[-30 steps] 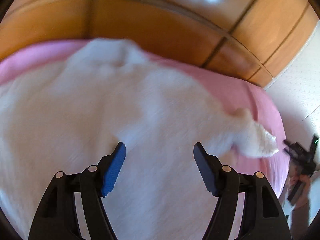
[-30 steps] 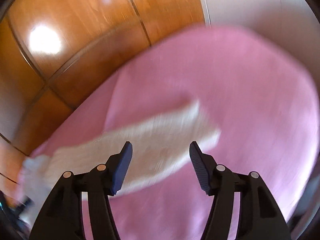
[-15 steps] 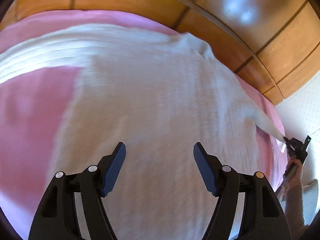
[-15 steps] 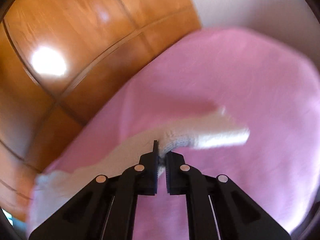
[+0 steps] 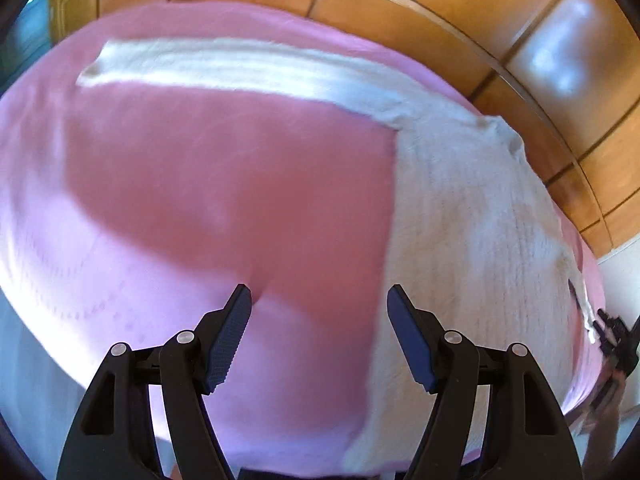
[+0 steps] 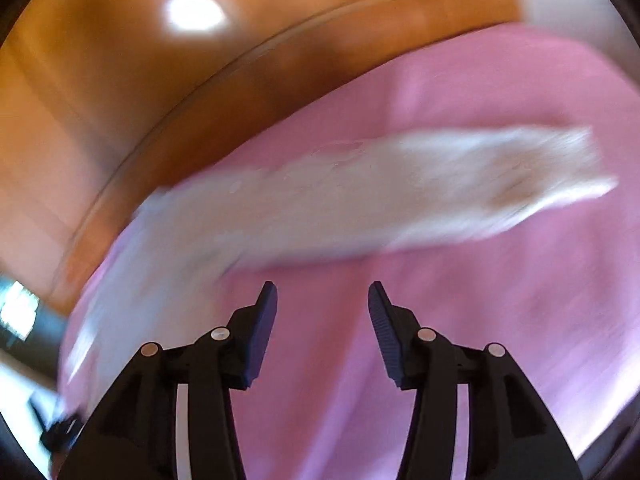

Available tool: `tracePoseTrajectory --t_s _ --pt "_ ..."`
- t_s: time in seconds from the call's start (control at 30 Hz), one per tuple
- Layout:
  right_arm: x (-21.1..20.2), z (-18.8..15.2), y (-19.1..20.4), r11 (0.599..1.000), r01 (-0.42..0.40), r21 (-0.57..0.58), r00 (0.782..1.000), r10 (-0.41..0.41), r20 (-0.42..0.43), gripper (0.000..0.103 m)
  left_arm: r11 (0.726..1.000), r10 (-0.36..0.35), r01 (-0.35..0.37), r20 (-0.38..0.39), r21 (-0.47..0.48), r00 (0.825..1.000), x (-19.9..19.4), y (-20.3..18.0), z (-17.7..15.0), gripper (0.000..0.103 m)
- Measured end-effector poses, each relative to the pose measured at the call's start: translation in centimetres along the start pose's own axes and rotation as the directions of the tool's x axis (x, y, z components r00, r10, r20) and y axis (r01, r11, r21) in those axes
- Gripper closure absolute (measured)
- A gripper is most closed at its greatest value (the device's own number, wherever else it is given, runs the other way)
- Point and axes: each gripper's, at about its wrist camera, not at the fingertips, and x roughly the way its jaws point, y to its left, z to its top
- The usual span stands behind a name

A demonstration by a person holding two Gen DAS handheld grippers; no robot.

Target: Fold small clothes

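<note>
White sweater (image 5: pixel 472 216) flat, sleeve (image 6: pixel 360 196) stretched sideways, both grippers' fingers (image 5: pixel 230 336) spread, empty

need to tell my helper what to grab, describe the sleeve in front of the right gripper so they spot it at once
Find the pink sheet bordered by glossy orange-brown wood panelling. On it lies a white knit sweater; its sleeve is the long pale strip stretched flat across the pink, beyond the open right gripper. Nothing else on the sheet is white.

Bare pink cover (image 5: pixel 200 184) beside sweater (image 5: pixel 472 216)
</note>
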Motion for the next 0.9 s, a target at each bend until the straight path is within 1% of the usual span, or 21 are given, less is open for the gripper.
tracePoseTrajectory --t_s 0.03,0.07,0.1,0.17,0.2,0.27,0.37,0.43,0.47,0.5,0.53,0.57,0.6,0.63,0.67,0.7,0.73,0.8,0.83,0.87,0.9 --pt "0.9 -1.9 1.9 0.998 -0.051 -0.03 0.997 0.049 -0.065 0.056 1.0 -0.011 0.011 -0.01 -0.005 1.0 0.0 0.6 -0.5 0.034" --pt "1.4 -2.8 2.7 0.997 -0.073 -0.04 0.993 0.069 -0.095 0.056 1.0 -0.029 0.029 -0.015 -0.005 0.999 0.0 1.1 -0.8 0.034" --pt "2.2 -4.5 3.9 0.993 -0.102 -0.053 0.985 0.094 -0.146 0.056 0.999 -0.05 0.05 -0.02 -0.002 0.999 0.1 1.3 -1.1 0.03" --pt "3.1 -6.9 5.2 0.991 -0.116 -0.067 0.973 0.1 -0.207 0.056 0.995 -0.096 0.096 -0.021 0.022 0.995 -0.1 1.6 -1.9 0.029" --pt "3.4 -8.2 5.7 0.99 -0.128 -0.061 0.966 0.111 -0.232 0.057 0.992 -0.115 0.116 -0.027 0.039 0.993 -0.1 1.5 -2.2 0.029" --pt "3.1 -9.5 6.2 0.987 -0.147 -0.064 0.963 0.128 -0.239 0.058 0.986 -0.154 0.156 -0.043 0.053 0.987 -0.3 1.4 -2.7 0.029" --pt "2.1 -11.5 7.2 0.983 -0.172 -0.064 0.95 0.149 -0.275 0.066 0.96 -0.266 0.272 -0.083 0.066 0.96 -0.5 0.9 -3.7 0.028" --pt "1.8 -13.1 8.0 0.981 -0.164 -0.102 0.944 0.126 -0.305 0.074 0.943 -0.317 0.324 -0.097 0.073 0.944 -0.4 0.5 -4.4 0.029" --pt "1.8 -13.7 8.4 0.979 -0.154 -0.131 0.943 0.107 -0.315 0.082 0.939 -0.328 0.337 -0.109 0.076 0.938 -0.1 0.2 -4.8 0.031" --pt "1.7 -14.2 8.8 0.978 -0.141 -0.151 0.943 0.087 -0.321 0.094 0.938 -0.325 0.335 -0.115 0.086 0.939 0.3 -0.2 -5.2 0.04" --pt "1.8 -14.6 9.2 0.978 -0.132 -0.16 0.944 0.074 -0.322 0.095 0.94 -0.31 0.321 -0.112 0.111 0.944 0.5 -0.7 -5.7 0.05" --pt "1.6 -14.8 9.6 0.977 -0.116 -0.179 0.948 0.055 -0.313 0.096 0.938 -0.306 0.321 -0.125 0.132 0.944 0.7 -1.0 -5.9 0.088" --pt "1.4 -15.0 10.0 0.974 -0.108 -0.199 0.953 0.044 -0.301 0.096 0.936 -0.302 0.322 -0.148 0.142 0.942 1.0 -1.3 -5.9 0.098" --pt "0.4 -14.4 10.6 0.968 -0.11 -0.225 0.962 0.047 -0.269 0.097 0.937 -0.296 0.316 -0.146 0.147 0.944 0.8 -1.3 -5.9 0.098" --pt "-0.2 -13.8 11.1 0.965 -0.117 -0.236 0.967 0.057 -0.247 0.097 0.931 -0.31 0.33 -0.138 0.155 0.941 0.4 -1.5 -5.7 0.099" --pt "-2.0 -12.9 11.8 0.959 -0.137 -0.249 0.975 0.086 -0.205 0.097 0.925 -0.326 0.344 -0.13 0.16 0.936 -0.4 -1.7 -5.4 0.099" --pt "-3.3 -12.3 12.0 0.955 -0.15 -0.257 0.978 0.106 -0.179 0.097 0.914 -0.356 0.372 -0.118 0.161 0.927 -1.7 -1.9 -5.0 0.099" --pt "-6.7 -11.2 12.5 0.942 -0.185 -0.28 0.98 0.156 -0.122 0.098 0.889 -0.423 0.433 -0.097 0.146 0.901 -4.0 -1.9 -4.2 0.099" --pt "-7.4 -11.4 12.5 0.94 -0.185 -0.288 0.981 0.159 -0.114 0.098 0.874 -0.455 0.464 -0.092 0.146 0.886 -5.4 -1.9 -4.0 0.099" --pt "-8.1 -11.5 12.1 0.941 -0.18 -0.288 0.982 0.153 -0.114 0.098 0.865 -0.468 0.478 -0.102 0.152 0.878 -6.3 -1.9 -4.1 0.099" --pt "-7.9 -11.8 11.7 0.945 -0.169 -0.278 0.982 0.139 -0.124 0.098 0.863 -0.468 0.481 -0.113 0.152 0.876 -6.4 -2.0 -4.2 0.099"
